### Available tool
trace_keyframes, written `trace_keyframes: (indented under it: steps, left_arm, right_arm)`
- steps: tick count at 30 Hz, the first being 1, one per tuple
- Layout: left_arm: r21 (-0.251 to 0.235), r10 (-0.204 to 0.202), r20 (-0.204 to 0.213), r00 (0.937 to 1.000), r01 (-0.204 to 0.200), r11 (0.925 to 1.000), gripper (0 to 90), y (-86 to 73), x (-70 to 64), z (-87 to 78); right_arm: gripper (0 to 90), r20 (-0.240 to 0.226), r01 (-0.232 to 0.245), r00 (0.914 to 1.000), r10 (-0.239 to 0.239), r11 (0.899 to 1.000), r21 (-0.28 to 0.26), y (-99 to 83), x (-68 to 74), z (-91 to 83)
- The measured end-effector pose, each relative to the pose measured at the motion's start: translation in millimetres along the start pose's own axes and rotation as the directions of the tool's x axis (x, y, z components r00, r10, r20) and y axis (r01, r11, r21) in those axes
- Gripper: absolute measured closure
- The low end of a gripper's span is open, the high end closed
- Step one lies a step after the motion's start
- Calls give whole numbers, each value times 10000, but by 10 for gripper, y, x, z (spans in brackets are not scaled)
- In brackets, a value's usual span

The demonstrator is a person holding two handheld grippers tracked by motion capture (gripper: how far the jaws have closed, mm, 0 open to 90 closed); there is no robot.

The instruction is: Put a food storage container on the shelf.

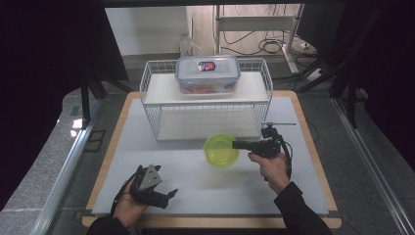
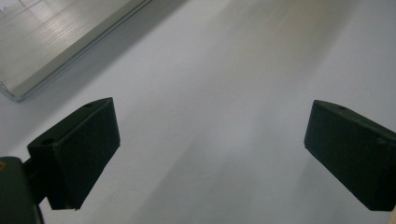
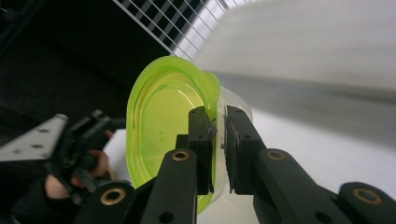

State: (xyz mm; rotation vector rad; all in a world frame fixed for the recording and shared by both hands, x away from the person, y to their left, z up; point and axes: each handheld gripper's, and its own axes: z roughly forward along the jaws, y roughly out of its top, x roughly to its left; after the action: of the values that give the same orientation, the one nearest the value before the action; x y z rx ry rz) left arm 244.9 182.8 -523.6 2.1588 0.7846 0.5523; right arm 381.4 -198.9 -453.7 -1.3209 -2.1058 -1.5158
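Right now your right gripper (image 1: 236,144) is clamped on the rim of the green bowl (image 1: 220,151), one jaw inside the wall and one outside, as the right gripper view shows close up (image 3: 215,140). That bowl (image 3: 168,130) sits on the grey table (image 1: 195,181), just in front of the white wire rack (image 1: 205,105) and near its right half. Your left gripper (image 1: 172,193) rests low at the near left of the table, well apart from the bowl, with its jaws spread wide and nothing between them; its own view (image 2: 210,144) looks down on bare tabletop with the edge of the rack's shelf (image 2: 60,37) at the upper left. On top of the rack stands a clear lidded container (image 1: 208,73) with something orange inside. Its lid carries a small dark label (image 1: 206,65) with red on it, but the writing is too small to read
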Motion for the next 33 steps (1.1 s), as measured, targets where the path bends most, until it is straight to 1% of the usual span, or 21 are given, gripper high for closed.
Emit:
trace_keyframes:
  steps: [1,2,3,4,5,6,7,9,16,18,19,20,21,22,24,27,28,29,33]
  left_arm:
    - [-31,-7,9,10000,7,10000,33,2,1,-5]
    - [-31,-7,9,10000,7,10000,32,2,1,-5]
    - [-29,-3,1,10000,3,10000,32,2,0,-5]
    - [-32,-2,1,10000,2,10000,32,3,-1,-6]
    - [-42,0,1,10000,0,10000,32,4,-1,-7]
    - [-59,-7,6,10000,7,10000,32,4,0,-8]
    - [-59,-7,6,10000,7,10000,32,4,0,-8]
    - [-69,-11,1,10000,11,10000,32,4,1,-10]
    - [-57,29,2,10000,-29,10000,32,4,4,-10]
    - [-90,-28,-2,10000,28,10000,32,3,1,-7]
    - [-72,-1,-2,10000,1,10000,32,4,3,-8]
    - [-72,-1,-2,10000,1,10000,32,4,3,-8]
    - [-119,-40,4,10000,40,9999,32,3,0,-5]
    - [-78,37,-1,10000,-37,10000,32,4,4,-8]
    - [-95,17,2,10000,-17,10000,32,4,5,-9]
    - [-90,5,19,10000,-4,10000,32,4,7,-8]
    - [-90,5,19,10000,-4,10000,32,4,7,-8]
    - [-105,-8,40,10000,8,9999,32,6,4,-6]
    - [-109,-27,50,10000,27,9999,32,6,6,-6]
  right_arm:
    - [819,-121,41,9999,-43,9999,-148,62,69,-51]
    - [819,-121,41,9999,-43,9999,-148,62,69,-51]
    - [820,-181,91,9998,-95,9997,-231,96,102,-76]
    - [819,-269,191,9994,-200,9992,-357,169,171,-130]
    - [819,-299,250,9992,-262,9989,-391,207,204,-158]
    - [819,-335,373,9987,-390,9981,-494,245,231,-182]
    - [819,-335,373,9987,-390,9981,-494,245,231,-182]
    - [819,-389,483,9979,-510,9966,-672,353,314,-255]
    - [819,-450,752,9957,-804,9914,-1073,601,487,-413]
    - [819,-469,827,9949,-889,9893,-1206,676,533,-452]
    - [819,-474,832,9949,-895,9890,-1223,713,558,-469]
    - [819,-474,832,9949,-895,9890,-1223,713,558,-469]
    - [819,-448,878,9945,-944,9876,-1302,788,594,-498]
    - [819,-437,893,9944,-960,9868,-1353,825,609,-510]
    - [819,-421,905,9944,-973,9859,-1411,895,636,-530]
    - [819,-471,795,9950,-877,9848,-1544,1004,670,-551]
    - [819,-471,795,9950,-877,9848,-1544,1004,670,-551]
    - [819,-458,771,9953,-856,9834,-1645,1090,704,-566]
    - [819,-308,885,9949,-957,9792,-1824,1272,800,-588]
